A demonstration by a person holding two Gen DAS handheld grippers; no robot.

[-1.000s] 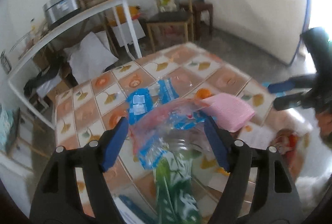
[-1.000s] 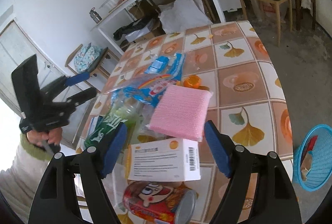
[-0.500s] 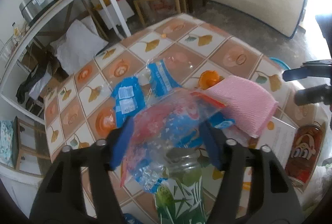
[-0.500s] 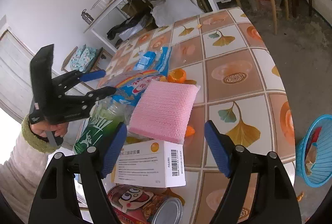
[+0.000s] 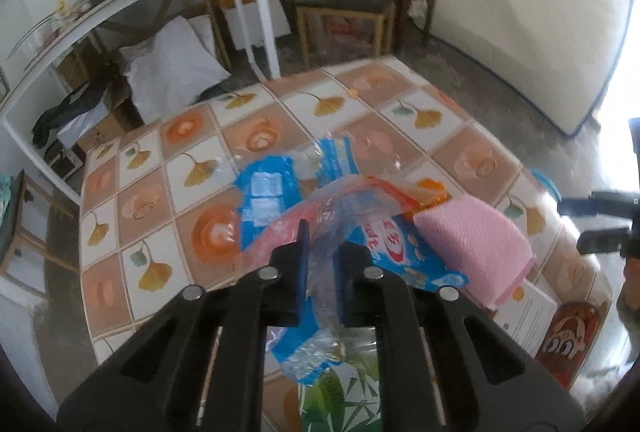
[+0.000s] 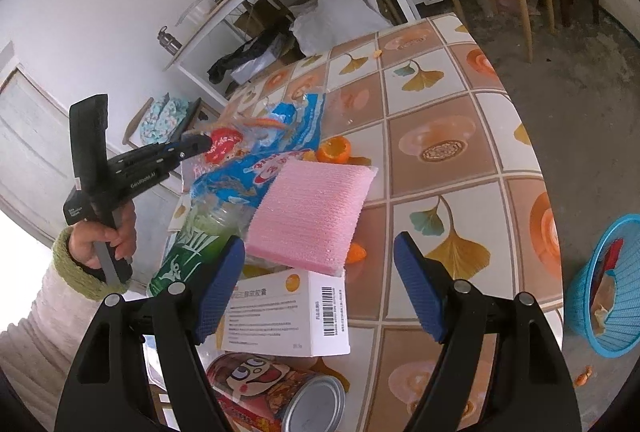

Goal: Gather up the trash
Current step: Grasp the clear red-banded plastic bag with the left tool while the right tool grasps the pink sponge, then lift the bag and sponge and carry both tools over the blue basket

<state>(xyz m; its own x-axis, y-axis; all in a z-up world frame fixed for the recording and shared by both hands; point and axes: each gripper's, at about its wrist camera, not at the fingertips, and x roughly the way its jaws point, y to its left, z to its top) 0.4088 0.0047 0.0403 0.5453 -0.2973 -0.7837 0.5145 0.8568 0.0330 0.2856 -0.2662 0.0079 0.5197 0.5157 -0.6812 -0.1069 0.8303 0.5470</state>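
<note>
Left gripper [image 5: 320,268] has its jaws pinched on the crinkly snack wrapper [image 5: 360,228] mid-surface, right gripper [image 6: 320,288] wide open holding nothing, and that slippery film could slide out while lifting.

"GenRobot.AI" on left hand-held gripper [image 6: 200,145]

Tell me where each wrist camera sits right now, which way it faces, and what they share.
Left wrist: rides the left gripper, looking along its fingers across the tiled table; jaws pinch the plastic wrapper; right gripper shows far right.
Right wrist: rides the right gripper, jaws open, above the white box and can, facing across the table; left hand shows.
Shared: the wrapper, pink sponge, green bottle, box, can.
</note>
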